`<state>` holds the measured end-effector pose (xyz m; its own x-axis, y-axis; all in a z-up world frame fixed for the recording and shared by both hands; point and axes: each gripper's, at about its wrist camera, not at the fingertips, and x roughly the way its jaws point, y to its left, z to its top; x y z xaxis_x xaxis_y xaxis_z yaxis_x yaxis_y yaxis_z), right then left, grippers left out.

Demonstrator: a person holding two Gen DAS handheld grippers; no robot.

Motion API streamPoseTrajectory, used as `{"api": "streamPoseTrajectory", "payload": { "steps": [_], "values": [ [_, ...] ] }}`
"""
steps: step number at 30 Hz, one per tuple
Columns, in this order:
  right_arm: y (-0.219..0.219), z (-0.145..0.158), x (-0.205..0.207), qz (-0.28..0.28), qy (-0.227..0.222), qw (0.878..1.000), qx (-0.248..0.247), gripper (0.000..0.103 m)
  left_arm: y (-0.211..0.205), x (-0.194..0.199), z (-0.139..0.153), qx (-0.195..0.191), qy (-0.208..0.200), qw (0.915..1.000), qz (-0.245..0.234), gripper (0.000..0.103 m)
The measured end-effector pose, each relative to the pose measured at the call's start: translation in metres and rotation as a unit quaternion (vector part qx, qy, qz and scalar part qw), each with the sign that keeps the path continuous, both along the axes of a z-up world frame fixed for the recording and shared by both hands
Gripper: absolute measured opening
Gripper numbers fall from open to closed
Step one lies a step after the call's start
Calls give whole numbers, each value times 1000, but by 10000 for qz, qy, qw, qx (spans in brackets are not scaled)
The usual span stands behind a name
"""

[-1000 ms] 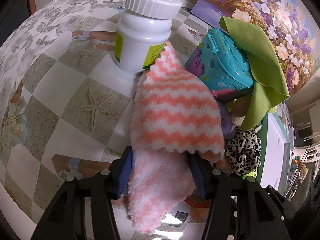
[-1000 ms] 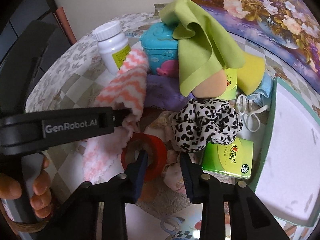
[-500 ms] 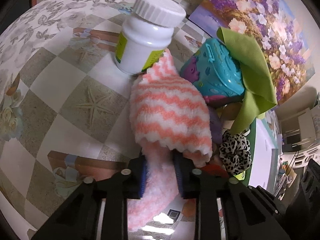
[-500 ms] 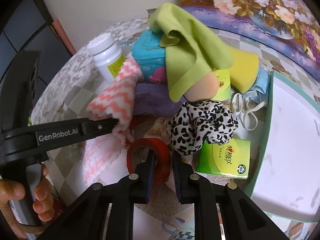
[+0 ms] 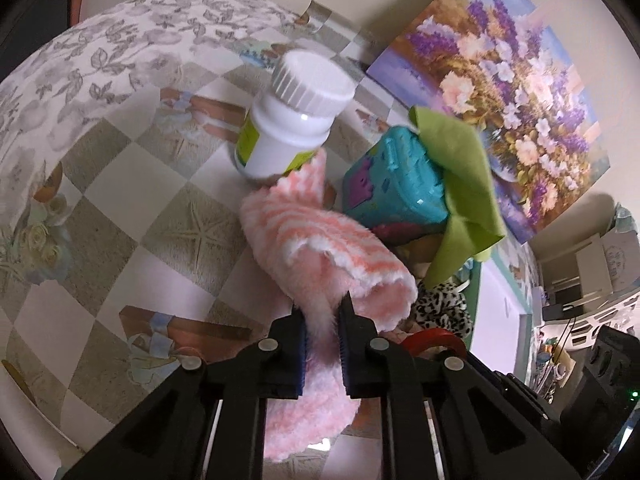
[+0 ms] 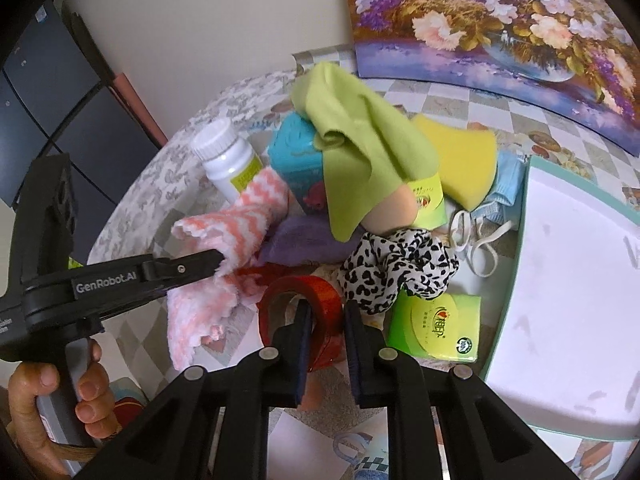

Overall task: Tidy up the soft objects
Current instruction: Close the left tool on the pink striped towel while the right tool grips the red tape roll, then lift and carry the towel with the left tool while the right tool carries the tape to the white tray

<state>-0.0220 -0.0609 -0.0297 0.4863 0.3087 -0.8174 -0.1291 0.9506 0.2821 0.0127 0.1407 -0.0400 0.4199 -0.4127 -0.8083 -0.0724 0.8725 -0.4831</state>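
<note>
Lifting pink-and-white chevron cloth [image 5: 320, 248] off the pile beside the white pill bottle [image 5: 292, 120] | left gripper [image 5: 323, 320] clamped on cloth | right gripper [image 6: 326, 316] pinching red tape roll [image 6: 300, 304] | advice: raise slowly, avoid toppling bottle.

White bottle [image 5: 294, 118] and teal case [image 5: 394, 184] block ahead; checkered tabletop [image 5: 120, 184] left lies open.

Both wrist cameras look steeply down, close, sharing the pink cloth [image 5: 320, 240].

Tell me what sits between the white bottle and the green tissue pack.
In the right wrist view, the pink striped cloth, a purple cloth and the leopard scrunchie lie between the white bottle and the green tissue pack.
</note>
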Motion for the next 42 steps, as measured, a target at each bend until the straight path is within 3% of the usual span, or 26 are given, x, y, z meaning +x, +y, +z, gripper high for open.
{"api": "streamPoseTrajectory", "payload": {
  "steps": [9,16,26,36,42],
  "values": [
    [-11,14,-4,-88,-189,9995,243,17,-1,0,29,2,-350,9994,21,13],
    [-19,25,-6,-146,-335,9983,446,17,1,-2,52,-212,-570,9981,-35,13],
    [-34,36,-10,-296,-527,9956,718,17,-12,-12,84,-32,-929,9956,-103,13],
    [-68,57,-17,-742,-901,9880,1008,17,-42,-31,152,41,-1704,9847,-357,13],
    [-100,65,-23,-1133,-1019,9816,1149,17,-86,-31,177,74,-1945,9778,-778,13]
  ]
}}
